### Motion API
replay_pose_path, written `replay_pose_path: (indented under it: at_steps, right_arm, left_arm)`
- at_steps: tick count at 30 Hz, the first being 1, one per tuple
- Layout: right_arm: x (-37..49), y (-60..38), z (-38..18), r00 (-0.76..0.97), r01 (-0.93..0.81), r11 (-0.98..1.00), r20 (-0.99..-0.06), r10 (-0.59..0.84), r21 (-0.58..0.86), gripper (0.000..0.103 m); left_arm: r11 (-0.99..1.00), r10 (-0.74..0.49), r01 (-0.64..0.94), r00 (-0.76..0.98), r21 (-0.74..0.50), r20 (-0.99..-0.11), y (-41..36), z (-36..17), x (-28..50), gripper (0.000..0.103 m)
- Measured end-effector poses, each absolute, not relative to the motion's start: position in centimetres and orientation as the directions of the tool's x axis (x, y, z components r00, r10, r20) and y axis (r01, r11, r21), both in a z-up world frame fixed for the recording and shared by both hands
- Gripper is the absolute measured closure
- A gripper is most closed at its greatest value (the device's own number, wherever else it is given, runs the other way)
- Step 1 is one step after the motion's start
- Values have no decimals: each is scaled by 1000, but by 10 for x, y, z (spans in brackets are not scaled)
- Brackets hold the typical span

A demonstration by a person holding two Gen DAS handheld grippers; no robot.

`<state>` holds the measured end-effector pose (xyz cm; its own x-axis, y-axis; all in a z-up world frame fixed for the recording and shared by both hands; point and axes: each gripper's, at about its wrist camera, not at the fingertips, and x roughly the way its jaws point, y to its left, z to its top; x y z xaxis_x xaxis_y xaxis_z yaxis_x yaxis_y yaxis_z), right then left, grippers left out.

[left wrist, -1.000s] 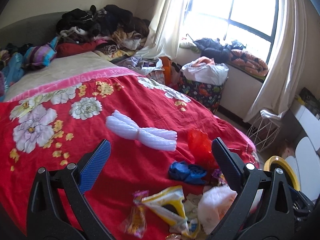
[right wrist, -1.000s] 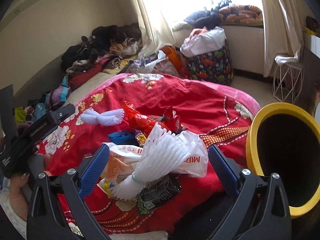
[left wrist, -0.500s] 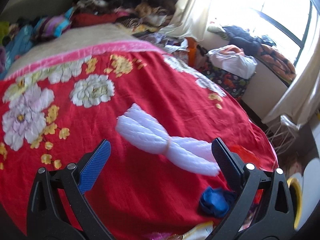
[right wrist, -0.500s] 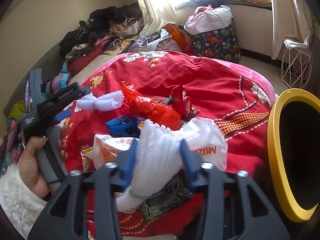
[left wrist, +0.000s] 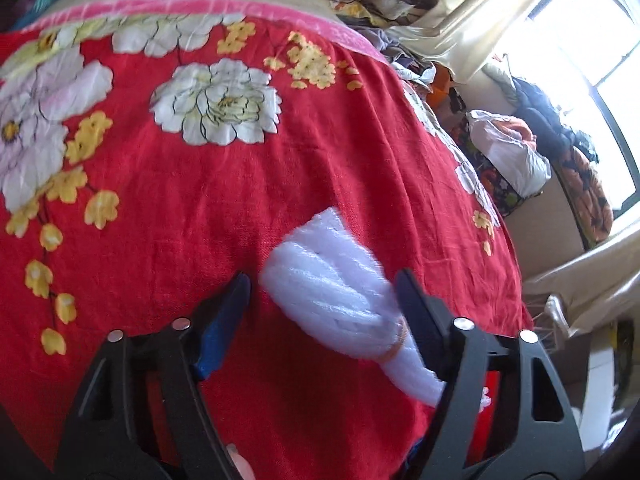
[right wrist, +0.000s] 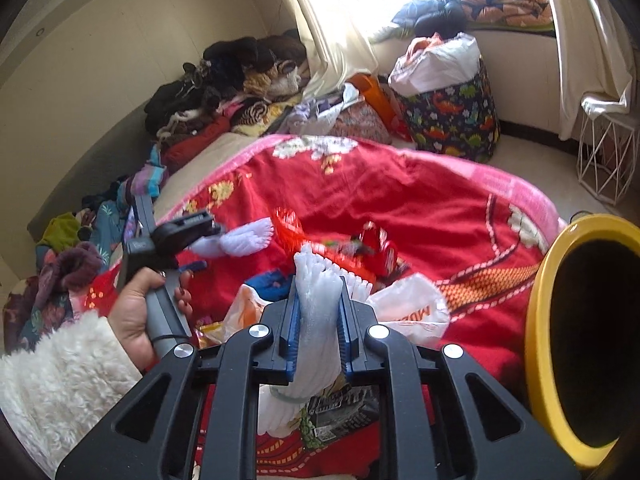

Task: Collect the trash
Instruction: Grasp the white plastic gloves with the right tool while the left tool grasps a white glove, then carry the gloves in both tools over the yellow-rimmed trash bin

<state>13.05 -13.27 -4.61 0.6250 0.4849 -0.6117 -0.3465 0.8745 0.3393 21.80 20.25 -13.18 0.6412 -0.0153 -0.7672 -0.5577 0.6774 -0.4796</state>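
Near the bed's edge closest to the yellow bin (right wrist: 538, 336), a white foam net (right wrist: 320, 304) now sits pinched between the blue pads of the right claw (right wrist: 319, 314), whose jaws, wide a second ago, are closing onto it among the wrapper pile (right wrist: 404, 312). Further in on the red floral bedspread (left wrist: 200, 208), a second foam net (left wrist: 332, 292) lies between the fingers of the left claw (left wrist: 322, 286), which has swung down over it; its jaws are narrowing from full width but the pads do not yet press. Both pieces look about ready to lift toward the bin, one after the other.
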Motion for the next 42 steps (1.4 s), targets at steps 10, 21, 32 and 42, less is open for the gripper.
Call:
replay_pose_path:
  at_steps: [10, 21, 32, 42]
  right_arm:
    - [133, -151, -21, 667, -333, 873, -565, 486, 357, 88]
    - [132, -186, -5, 738, -279, 893, -516, 435, 354, 88]
    - [125, -235, -1, 808, -198, 913, -468, 358, 358, 88]
    - [117, -283, -4, 851, -103, 924, -448, 274, 369, 88]
  left_arm:
    - [713, -89, -436, 721, -549, -687, 179, -102, 211, 79]
    - [829, -104, -243, 819, -504, -564, 120, -33, 188, 80]
    - [880, -107, -147, 865, -453, -490, 71, 2, 167, 80]
    - [916, -164, -51, 857, -398, -489, 11, 5, 159, 80]
